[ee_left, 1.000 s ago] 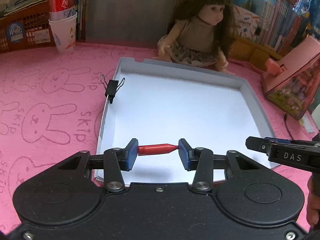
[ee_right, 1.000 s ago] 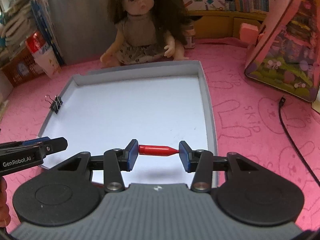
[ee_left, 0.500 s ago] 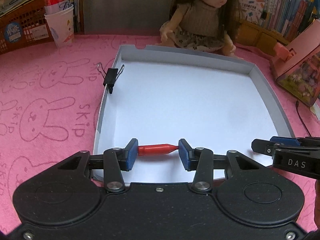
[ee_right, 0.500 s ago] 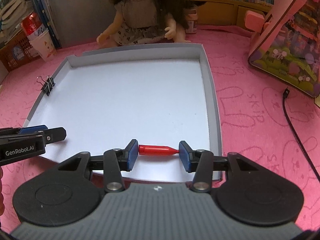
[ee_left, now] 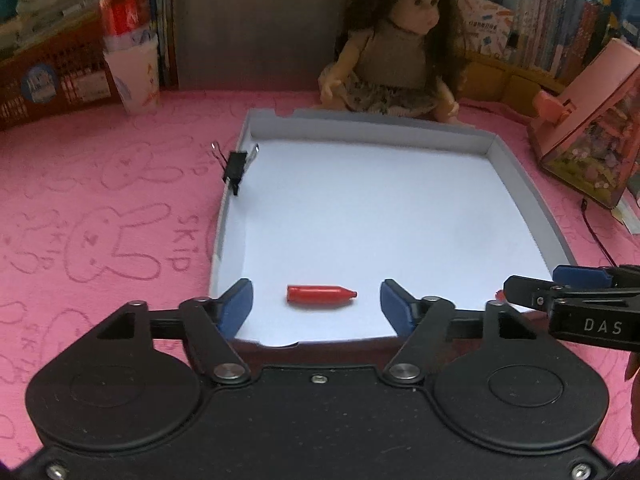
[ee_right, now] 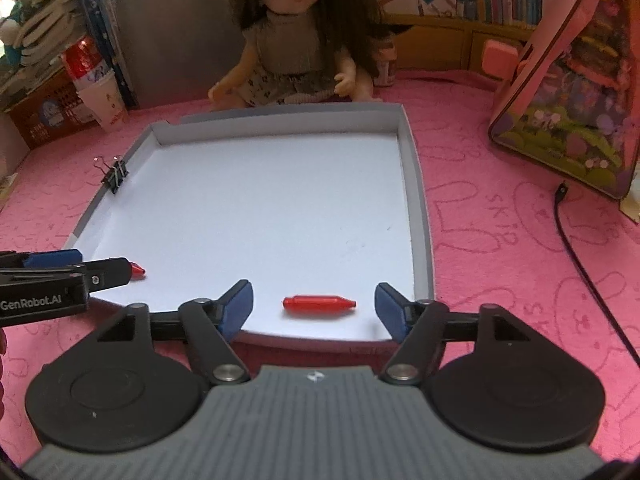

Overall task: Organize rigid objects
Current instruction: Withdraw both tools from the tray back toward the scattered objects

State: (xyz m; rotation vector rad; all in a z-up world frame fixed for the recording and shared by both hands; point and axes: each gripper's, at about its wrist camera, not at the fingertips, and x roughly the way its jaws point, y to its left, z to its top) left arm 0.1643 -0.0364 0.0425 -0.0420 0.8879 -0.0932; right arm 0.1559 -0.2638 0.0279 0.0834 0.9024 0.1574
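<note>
Left gripper (ee_left: 316, 300): its blue-padded jaws stand spread and have just been opening; they touch nothing.
Left red piece (ee_left: 320, 294): a small red plastic bullet-shaped cap lies flat on the tray floor near the tray's near edge, toward its left corner, between the parted left jaws and clear of both pads, its pointed tip toward the right.
Right gripper (ee_right: 314, 306): its jaws are likewise spread and have just been opening, gripping nothing.
Right red piece (ee_right: 318, 303): a second red bullet-shaped cap lies flat by the tray's near edge toward the right corner, between the right jaws, apart from both pads, tip to the right.
Tray (ee_left: 516, 176): a shallow grey cardboard tray with a white floor sits on the bench.
Binder clip (ee_left: 236, 166): a black metal binder clip is clamped on the tray's left wall, toward the far corner.
Bench (ee_left: 100, 216): covered by a pink cloth printed with rabbits.
Doll (ee_left: 396, 60): a brown-haired doll in a beige top sits just beyond the tray's far edge.
Paper cup (ee_left: 134, 74): a white paper cup holding a red can stands at the bench's far left.
Pink toy house (ee_right: 572, 80): stands at the bench's right edge, well apart from the tray.
</note>
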